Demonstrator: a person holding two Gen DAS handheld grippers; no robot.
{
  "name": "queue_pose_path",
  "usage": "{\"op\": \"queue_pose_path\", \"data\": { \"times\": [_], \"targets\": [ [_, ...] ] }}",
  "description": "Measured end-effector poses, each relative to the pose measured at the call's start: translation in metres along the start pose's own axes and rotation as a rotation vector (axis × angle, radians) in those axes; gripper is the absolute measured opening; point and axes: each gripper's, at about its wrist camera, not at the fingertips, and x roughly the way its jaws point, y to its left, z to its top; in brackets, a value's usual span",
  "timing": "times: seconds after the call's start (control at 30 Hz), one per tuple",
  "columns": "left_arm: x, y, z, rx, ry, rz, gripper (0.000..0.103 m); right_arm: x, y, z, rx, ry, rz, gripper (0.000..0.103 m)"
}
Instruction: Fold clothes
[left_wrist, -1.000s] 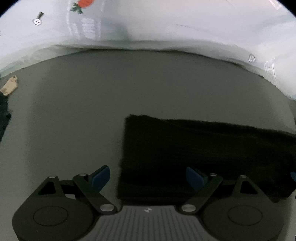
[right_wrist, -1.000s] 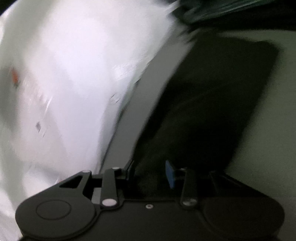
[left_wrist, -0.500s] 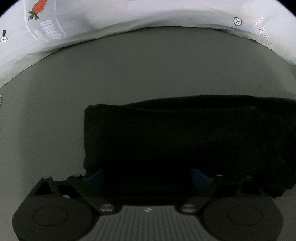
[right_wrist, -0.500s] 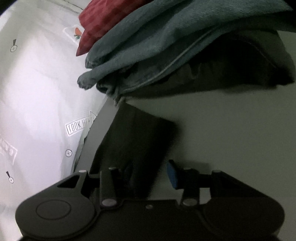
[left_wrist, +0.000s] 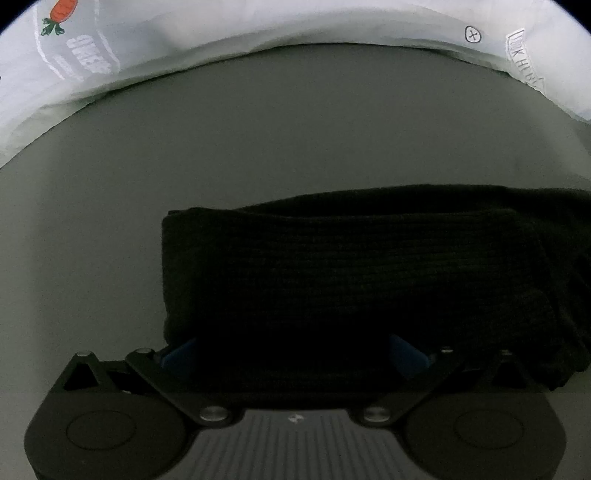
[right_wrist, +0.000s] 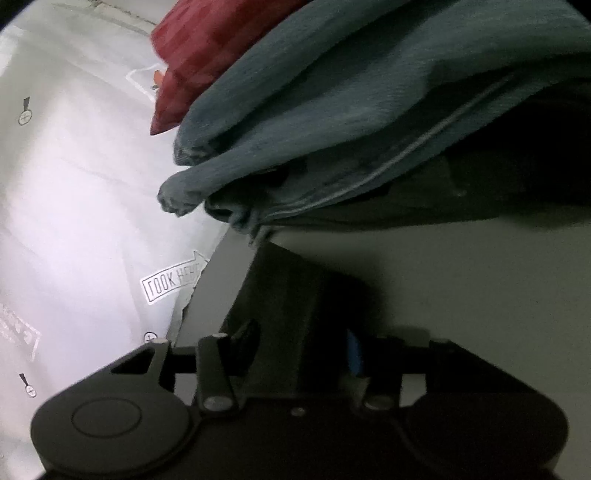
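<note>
The black garment (left_wrist: 351, 273) lies crosswise between the left gripper (left_wrist: 295, 350)'s wide-spread fingers, while the right gripper (right_wrist: 295, 354) pinches its end.

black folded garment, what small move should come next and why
Probably close the left gripper on the black folded garment: its near edge already lies between the open fingers, while the right gripper appears to pinch the other end.

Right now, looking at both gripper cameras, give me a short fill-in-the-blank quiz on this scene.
1. The knit garment between the left gripper fingers is ____ in colour.
2. The vegetable printed on the white sheet is a ____.
3. The red cloth lies beside a pile of ____ denim.

Missing words: black; carrot; blue
</note>
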Motion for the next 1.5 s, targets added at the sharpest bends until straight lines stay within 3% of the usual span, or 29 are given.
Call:
{"op": "queue_pose_path", "data": {
  "times": [0.03,0.1,0.37,0.63,0.93,1.07,1.33,1.5],
  "targets": [
    [-0.001,0.000,0.000,0.000,0.002,0.000,0.103,0.001,-0.001,0.001,0.011,0.005,0.010,0.025],
    [-0.001,0.001,0.001,0.000,0.005,0.000,0.103,-0.004,-0.009,-0.001,0.073,0.013,0.063,0.016],
    [-0.004,0.001,0.000,-0.001,-0.002,-0.003,0.103,-0.010,-0.045,-0.039,0.609,-0.012,0.558,0.014],
    [-0.002,-0.004,-0.004,-0.006,-0.017,-0.004,0.103,-0.016,-0.022,-0.098,0.822,0.108,0.796,0.014],
    [-0.003,0.003,0.001,-0.003,0.014,-0.026,0.103,-0.025,0.015,-0.148,0.793,0.308,0.779,0.014],
    [-0.012,0.014,-0.002,-0.054,-0.013,-0.056,0.103,-0.028,0.027,-0.175,0.773,0.395,0.756,0.014],
    [-0.058,0.072,-0.024,-0.190,-0.134,-0.044,0.103,-0.020,0.044,-0.236,0.692,0.580,0.625,0.014],
    [-0.067,0.116,-0.042,-0.280,-0.145,0.018,0.103,-0.013,0.055,-0.275,0.635,0.693,0.534,0.018]
  ]
}}
